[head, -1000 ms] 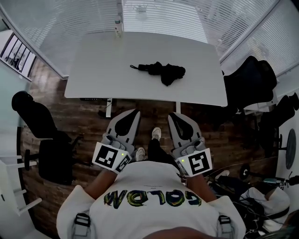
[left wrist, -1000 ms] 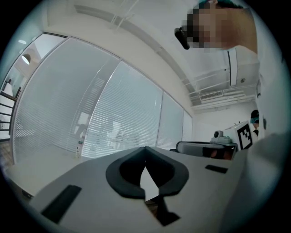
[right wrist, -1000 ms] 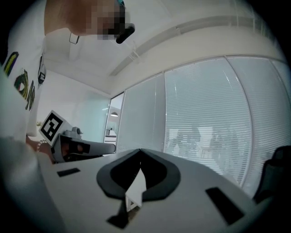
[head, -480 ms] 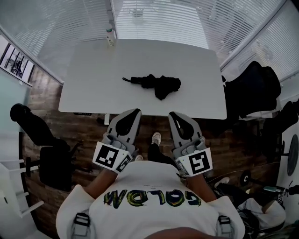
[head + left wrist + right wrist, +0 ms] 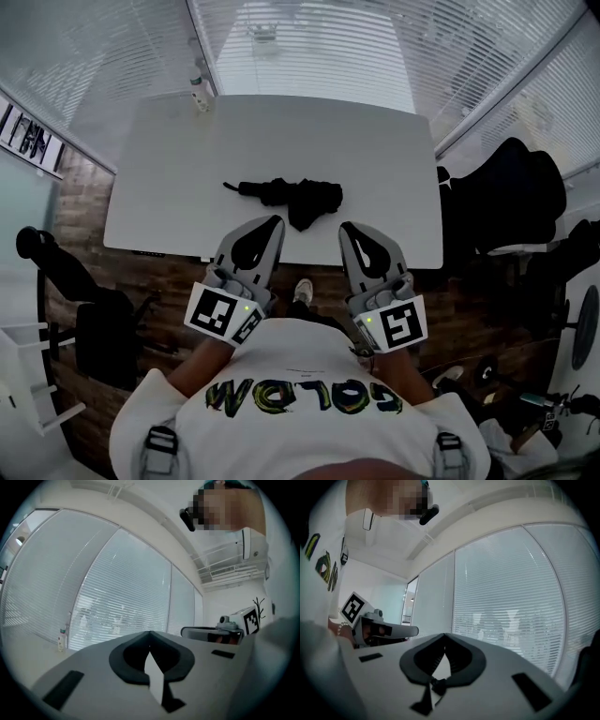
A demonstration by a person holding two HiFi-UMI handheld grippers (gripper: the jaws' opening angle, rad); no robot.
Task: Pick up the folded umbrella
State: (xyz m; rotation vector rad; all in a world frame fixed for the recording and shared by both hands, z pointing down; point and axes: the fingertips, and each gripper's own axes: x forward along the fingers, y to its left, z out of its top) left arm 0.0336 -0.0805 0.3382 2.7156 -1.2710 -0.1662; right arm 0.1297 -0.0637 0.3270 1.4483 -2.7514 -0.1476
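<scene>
White tabletop (image 5: 375, 159) is carrying the black folded umbrella (image 5: 291, 195), which is lying crosswise near the middle of the near edge with its handle end pointing toward the left side. A small bottle (image 5: 200, 94) is standing at the far left corner against the window blinds (image 5: 309, 37); what it is holding cannot be told. The surface round the umbrella is lying bare. The left tool (image 5: 273, 225) and the right tool (image 5: 346, 229) are hanging side by side over the near edge, just short of the umbrella. Each is pressed together with nothing pinched. Black chairs are sitting off the right edge (image 5: 511, 197) and on the wooden floor (image 5: 150, 272) at the left (image 5: 56, 272).
</scene>
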